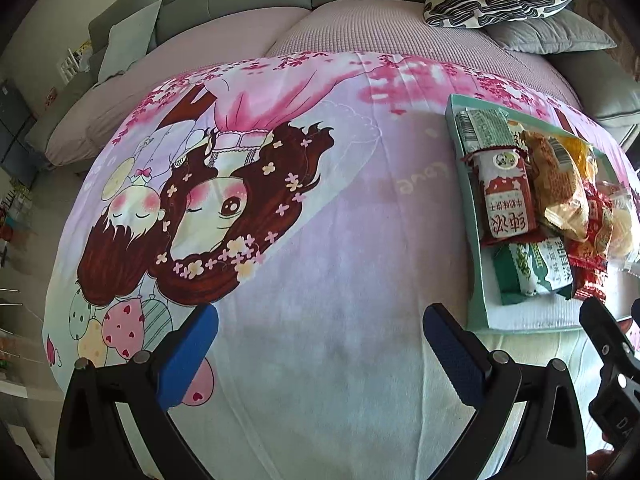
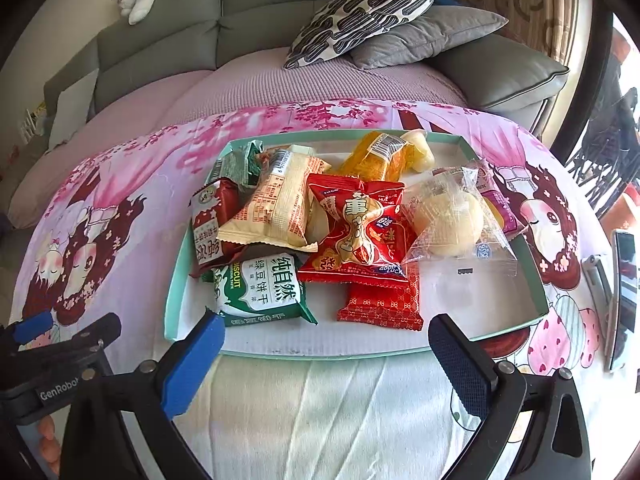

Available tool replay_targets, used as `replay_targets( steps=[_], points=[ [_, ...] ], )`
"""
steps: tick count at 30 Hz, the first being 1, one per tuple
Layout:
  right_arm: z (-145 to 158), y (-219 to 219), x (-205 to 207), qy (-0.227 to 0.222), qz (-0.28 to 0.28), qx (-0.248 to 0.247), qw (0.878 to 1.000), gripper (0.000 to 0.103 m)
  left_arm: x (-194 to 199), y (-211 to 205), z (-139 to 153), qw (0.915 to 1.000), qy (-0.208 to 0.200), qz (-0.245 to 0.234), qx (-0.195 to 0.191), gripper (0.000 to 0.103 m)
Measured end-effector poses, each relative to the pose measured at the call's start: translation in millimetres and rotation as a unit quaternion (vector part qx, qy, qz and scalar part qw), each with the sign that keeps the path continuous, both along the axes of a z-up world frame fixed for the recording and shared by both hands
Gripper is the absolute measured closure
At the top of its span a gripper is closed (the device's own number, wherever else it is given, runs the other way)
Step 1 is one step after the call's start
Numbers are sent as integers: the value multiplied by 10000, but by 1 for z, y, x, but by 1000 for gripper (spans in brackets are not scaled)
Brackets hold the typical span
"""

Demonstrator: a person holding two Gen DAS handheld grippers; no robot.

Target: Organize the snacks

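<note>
My left gripper point(image 1: 320, 344) hangs with jaws apart and empty over the cartoon blanket point(image 1: 320, 240). To its right sits the teal tray point(image 2: 176, 280), every visible snack heaped inside it: green biscuit pack point(image 2: 260, 292), red packet point(image 2: 356, 232), clear-wrapped bun point(image 2: 452, 220). Whether sorting remains, I cannot tell. My right gripper point(image 2: 324, 356), also apart and empty, faces the tray's near edge.

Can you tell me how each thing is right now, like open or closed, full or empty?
Left tongs: open, holding nothing.
Right tongs: open, holding nothing.
Shallow mint-green cardboard tray: lidless, piled with snacks.
Green-and-white biscuit packet: sealed, lying flat.
Red foil snack packet: sealed, atop others.
Clear plastic bun wrapper: sealed, bun inside.
</note>
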State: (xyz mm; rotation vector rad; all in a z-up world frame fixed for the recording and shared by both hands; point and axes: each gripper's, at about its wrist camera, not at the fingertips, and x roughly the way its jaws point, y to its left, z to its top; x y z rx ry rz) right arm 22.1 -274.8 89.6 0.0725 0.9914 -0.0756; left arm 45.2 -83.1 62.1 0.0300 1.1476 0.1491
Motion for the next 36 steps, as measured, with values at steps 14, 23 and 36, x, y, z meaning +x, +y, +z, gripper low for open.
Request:
replay_targets(
  steps=[14, 23, 36],
  points=[
    [2, 2, 2, 34, 70, -122, 9999, 0, -6, 16, 14, 9994, -298, 140, -93, 1],
    [3, 0, 1, 34, 55, -87, 9999, 0, -5, 14, 12, 9993, -354, 49, -125, 1],
    [3, 0, 1, 54, 45, -32, 10000, 0, -6, 4, 15, 9988, -465, -166, -73, 1]
  ],
)
